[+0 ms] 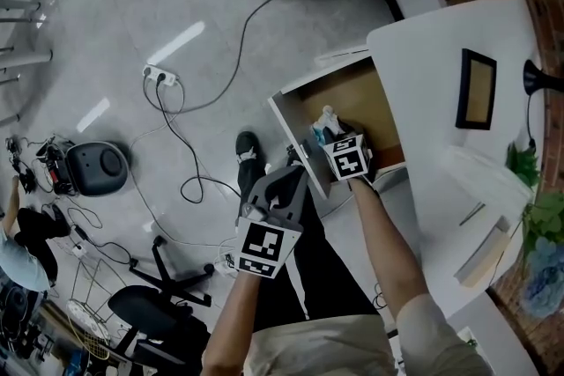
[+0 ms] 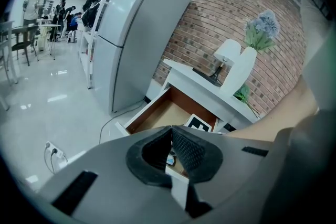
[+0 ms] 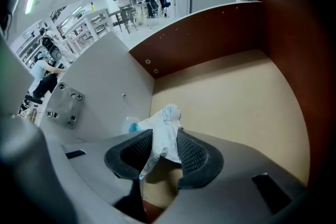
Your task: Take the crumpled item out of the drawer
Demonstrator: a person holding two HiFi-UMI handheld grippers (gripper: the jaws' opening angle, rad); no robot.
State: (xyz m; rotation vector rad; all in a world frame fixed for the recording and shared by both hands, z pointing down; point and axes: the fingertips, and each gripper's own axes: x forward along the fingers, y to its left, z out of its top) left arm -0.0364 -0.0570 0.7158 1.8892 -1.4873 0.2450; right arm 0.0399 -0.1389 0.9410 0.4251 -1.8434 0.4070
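Observation:
The crumpled item is a white wrapper with blue print, low in the open drawer near its front left corner. My right gripper points steeply down into the drawer, and both pads press the wrapper's sides, so it is shut on it. In the head view the wrapper sticks up just beyond the right gripper, inside the drawer. My left gripper hangs outside the drawer front, shut on nothing. In the left gripper view the left gripper has its pads meeting, with the drawer beyond.
The white desk top above the drawer carries a framed picture and a plant. A power strip and cables lie on the floor at left, with a black chair nearby. A tall fridge stands beside the desk.

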